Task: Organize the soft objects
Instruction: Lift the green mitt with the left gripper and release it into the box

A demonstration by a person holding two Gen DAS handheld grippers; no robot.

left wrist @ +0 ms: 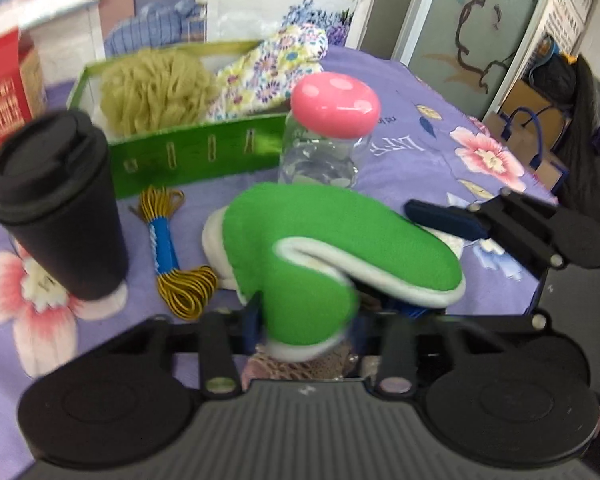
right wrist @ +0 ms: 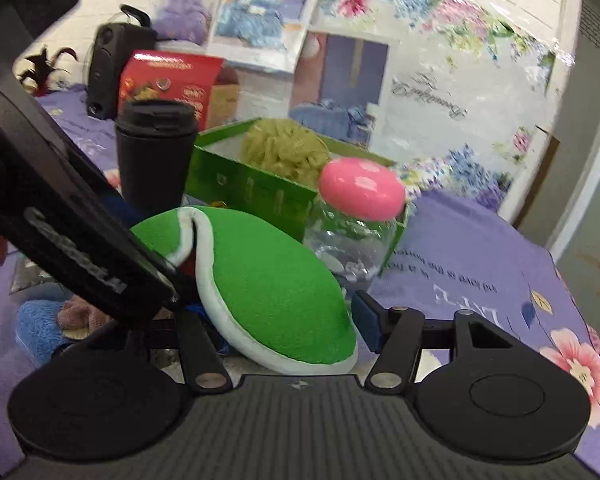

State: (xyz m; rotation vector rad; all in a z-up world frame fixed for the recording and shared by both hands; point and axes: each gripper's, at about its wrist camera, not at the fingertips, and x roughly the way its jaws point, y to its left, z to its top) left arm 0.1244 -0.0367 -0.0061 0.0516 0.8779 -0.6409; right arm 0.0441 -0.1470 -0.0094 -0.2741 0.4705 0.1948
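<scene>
A green soft pad with a white rim [left wrist: 300, 252] is folded and held up above the purple cloth; it also shows in the right wrist view [right wrist: 272, 284]. My left gripper [left wrist: 306, 320] is shut on its near end. My right gripper [right wrist: 284, 320] is open around the pad's other side; one blue pad of it [left wrist: 446, 220] shows in the left wrist view, beside the pad. Behind stands a green box [left wrist: 196, 152] holding a yellow-green mesh pouf [left wrist: 156, 88] and a floral mitt [left wrist: 268, 68]. The box [right wrist: 256, 192] and pouf [right wrist: 284, 148] show in the right view too.
A black lidded cup [left wrist: 60, 204] stands left. A yellow cord bundle [left wrist: 172, 252] lies by it. A clear jar with a pink lid [left wrist: 332, 120] stands right in front of the box. A red carton [right wrist: 168, 76] and black speaker [right wrist: 108, 68] are at the back. Blue and pink cloths [right wrist: 52, 320] lie low left.
</scene>
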